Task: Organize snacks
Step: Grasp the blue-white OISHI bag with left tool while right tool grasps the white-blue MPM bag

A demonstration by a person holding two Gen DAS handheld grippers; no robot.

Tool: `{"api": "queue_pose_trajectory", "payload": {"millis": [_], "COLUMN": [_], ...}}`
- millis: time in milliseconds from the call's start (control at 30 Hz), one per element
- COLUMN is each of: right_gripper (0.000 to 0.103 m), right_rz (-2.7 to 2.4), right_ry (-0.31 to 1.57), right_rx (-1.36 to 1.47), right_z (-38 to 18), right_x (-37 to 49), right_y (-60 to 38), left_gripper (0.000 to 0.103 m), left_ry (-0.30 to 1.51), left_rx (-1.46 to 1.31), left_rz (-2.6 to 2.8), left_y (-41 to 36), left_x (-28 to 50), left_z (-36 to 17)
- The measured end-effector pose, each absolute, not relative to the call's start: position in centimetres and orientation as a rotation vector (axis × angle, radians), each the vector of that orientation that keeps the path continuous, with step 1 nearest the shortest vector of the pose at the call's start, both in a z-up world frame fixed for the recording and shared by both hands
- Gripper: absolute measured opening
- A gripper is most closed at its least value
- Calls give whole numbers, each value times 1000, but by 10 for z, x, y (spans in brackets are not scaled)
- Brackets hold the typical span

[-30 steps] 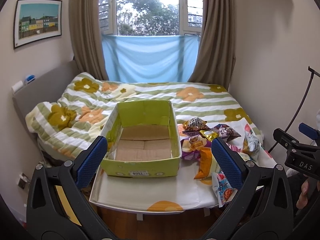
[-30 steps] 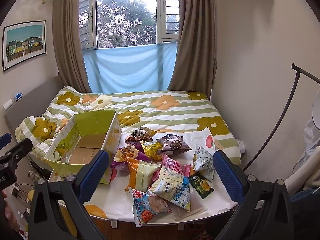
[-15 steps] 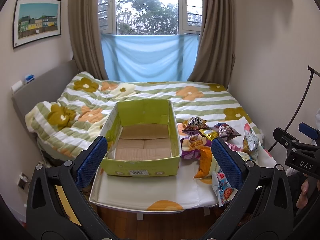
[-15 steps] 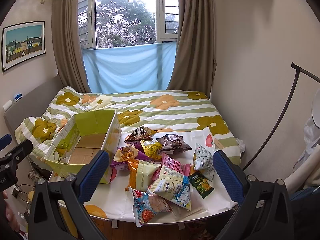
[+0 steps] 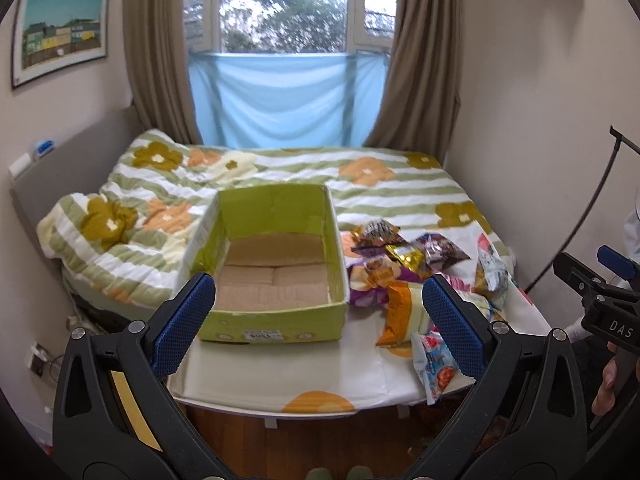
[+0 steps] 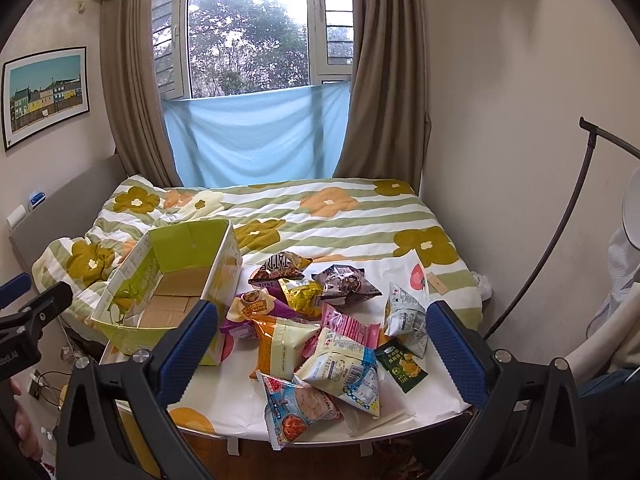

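Here both grippers hung in the air at the near edge of the counter (image 6: 224,412), a white-covered board with orange flower prints set at the foot of the bed (image 6: 340,216). The left gripper (image 5: 318,316) had its jaws spread wide and held nothing; its blue pads framed the near wall of the green cardboard box (image 5: 276,324) without touching it. The box stood open on the left part of the counter, its brown cardboard floor bare. The right gripper (image 6: 318,340) was likewise spread wide and empty, its pads clear of the packets below them.

The snacks (image 6: 316,320) lay in a loose heap just right of the box. At the far side sat a dark brown chip bag (image 6: 280,268), with a yellow packet (image 6: 302,296) and a dark purple-brown one (image 6: 344,284) beside it. Nearer lay an orange-and-cream bag (image 6: 284,344), a pink wrapper (image 6: 348,326) and a white triangular packet (image 6: 404,314). A blue-and-red packet (image 6: 296,408) overhung the near edge, next to a small dark green sachet (image 6: 402,364).
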State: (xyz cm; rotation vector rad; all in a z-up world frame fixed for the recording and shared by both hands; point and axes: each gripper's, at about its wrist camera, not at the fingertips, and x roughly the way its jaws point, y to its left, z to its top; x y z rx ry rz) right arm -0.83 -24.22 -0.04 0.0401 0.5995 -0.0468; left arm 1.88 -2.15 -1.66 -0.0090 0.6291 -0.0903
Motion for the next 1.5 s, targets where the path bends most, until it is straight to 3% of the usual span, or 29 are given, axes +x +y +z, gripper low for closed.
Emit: {"api": "queue_pose_trajectory", "payload": {"millis": [633, 1167, 1300, 1400, 1500], "right_gripper": [103, 103, 103, 103, 103], "right_rz": [63, 492, 513, 519, 520], "right_ry": [836, 1013, 1023, 1018, 1019], "right_rx": [146, 170, 164, 155, 163], "right_z": [-115, -201, -210, -212, -214], "right_x": [27, 102, 113, 117, 121], "right_y": [-357, -326, -323, -323, -325], "left_gripper": [103, 101, 88, 83, 70], "left_ry": [1021, 1083, 1106, 1105, 1095], "left_rx": [-46, -115, -149, -178, -185], "left_rz": [-356, -350, -358, -362, -362], "left_y": [-145, -180, -181, -179, -178], "left_x": [65, 90, 99, 101, 101], "left_z": [-186, -256, -264, -264, -263]}}
